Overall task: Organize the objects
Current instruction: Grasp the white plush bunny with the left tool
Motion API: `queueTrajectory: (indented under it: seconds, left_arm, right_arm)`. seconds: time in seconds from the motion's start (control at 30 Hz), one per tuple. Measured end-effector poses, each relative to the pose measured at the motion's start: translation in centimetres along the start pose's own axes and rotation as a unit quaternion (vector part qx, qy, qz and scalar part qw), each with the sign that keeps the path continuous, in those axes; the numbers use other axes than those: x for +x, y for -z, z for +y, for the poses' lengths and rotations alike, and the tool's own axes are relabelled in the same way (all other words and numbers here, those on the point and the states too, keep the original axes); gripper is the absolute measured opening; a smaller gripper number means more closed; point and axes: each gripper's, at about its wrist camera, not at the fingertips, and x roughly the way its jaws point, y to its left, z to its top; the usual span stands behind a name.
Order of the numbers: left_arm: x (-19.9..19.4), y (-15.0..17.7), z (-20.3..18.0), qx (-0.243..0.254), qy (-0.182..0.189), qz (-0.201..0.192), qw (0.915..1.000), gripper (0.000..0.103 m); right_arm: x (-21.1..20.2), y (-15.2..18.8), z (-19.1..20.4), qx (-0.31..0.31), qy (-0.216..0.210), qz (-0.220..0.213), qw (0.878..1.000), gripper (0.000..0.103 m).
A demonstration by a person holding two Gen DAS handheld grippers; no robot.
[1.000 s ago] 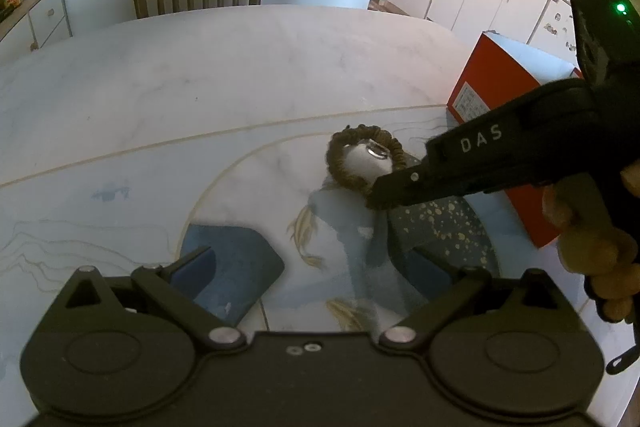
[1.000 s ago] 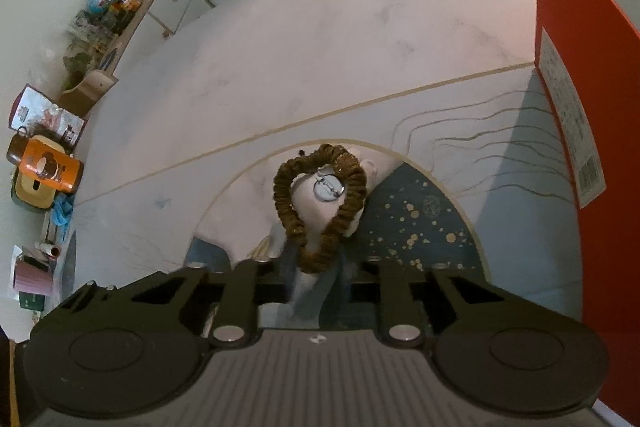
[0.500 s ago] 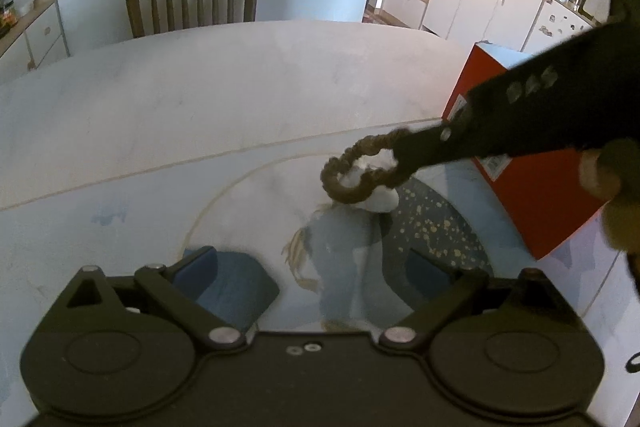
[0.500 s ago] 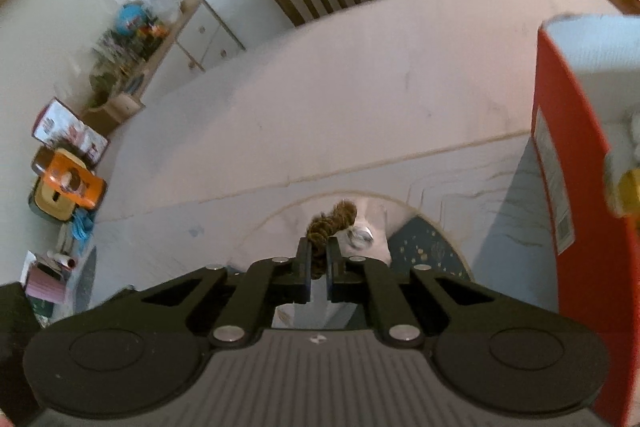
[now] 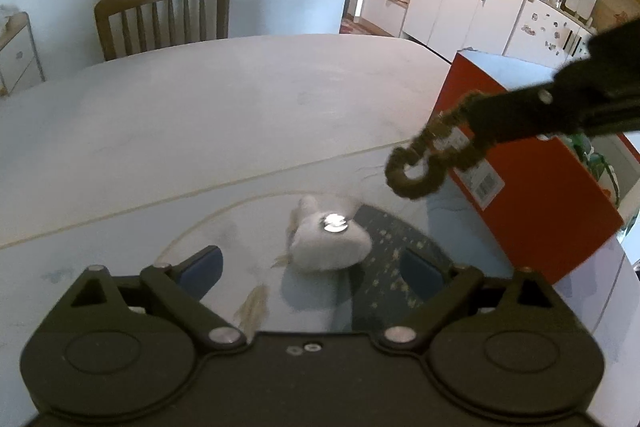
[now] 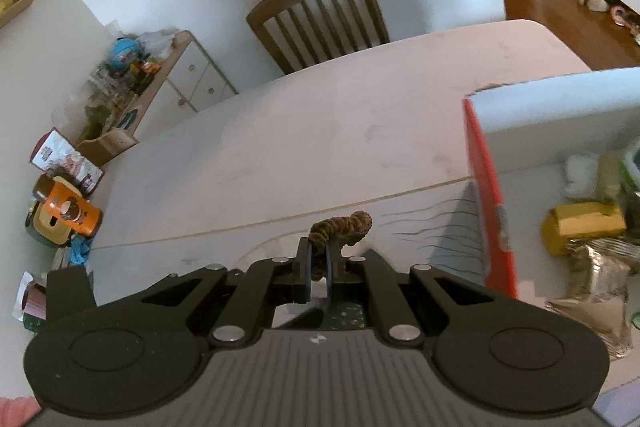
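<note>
A brown scrunchie (image 5: 426, 157) hangs in the air, pinched by my right gripper (image 5: 478, 137), just left of the open red box (image 5: 532, 203). In the right wrist view the right gripper (image 6: 318, 259) is shut on the scrunchie (image 6: 344, 225), near the box's red wall (image 6: 486, 187). A small white object with a metal disc on top (image 5: 330, 239) lies on the table between the blue pads of my left gripper (image 5: 312, 267), which is open and holds nothing.
The red box holds several items, among them a yellow pack (image 6: 580, 229) and a foil bag (image 6: 596, 283). A wooden chair (image 5: 164, 15) stands at the table's far edge. White cabinets (image 5: 464, 1) line the back right. A cluttered sideboard (image 6: 132, 87) stands at the left.
My right gripper shut on the scrunchie, lifted it off the white object and carried it up and right toward the red box. The left gripper stayed open, now closer to the white object.
</note>
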Motion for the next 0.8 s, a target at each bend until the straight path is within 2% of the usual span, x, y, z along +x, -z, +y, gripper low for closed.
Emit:
queueTrajectory:
  seconds: [0.17,0.23,0.37,0.43,0.53,0.8]
  left_arm:
    - [1.6,-0.6,-0.7,0.003,-0.004,-0.001,1.0,0.091]
    - [2.2,-0.6,-0.9,0.003,-0.006,0.005,1.0,0.082]
    - [2.9,-0.4,-1.0,-0.002,-0.006,0.012,0.9999,0.071]
    - [3.0,-0.4,-1.2,0.002,-0.011,0.012,0.9999,0.06]
    - [3.2,-0.2,-1.4,0.0,-0.01,0.021,0.9997,0.05]
    - [2.5,-0.5,-1.7,-0.01,-0.011,0.023,0.9996,0.048]
  right_arm:
    - [-0.6,0.3,-0.9,0.01,0.007,-0.001,1.0,0.006]
    - [-1.0,0.4,-1.1,0.011,0.005,-0.001,1.0,0.006]
    - [-1.5,0.6,-1.2,0.007,0.003,-0.004,1.0,0.006]
    - [-1.7,0.6,-1.3,0.006,0.003,-0.004,1.0,0.006]
    - [-2.0,0.8,-1.5,0.005,0.001,-0.005,1.0,0.006]
    - [-3.4,1.0,-2.0,0.004,-0.004,-0.008,1.0,0.006]
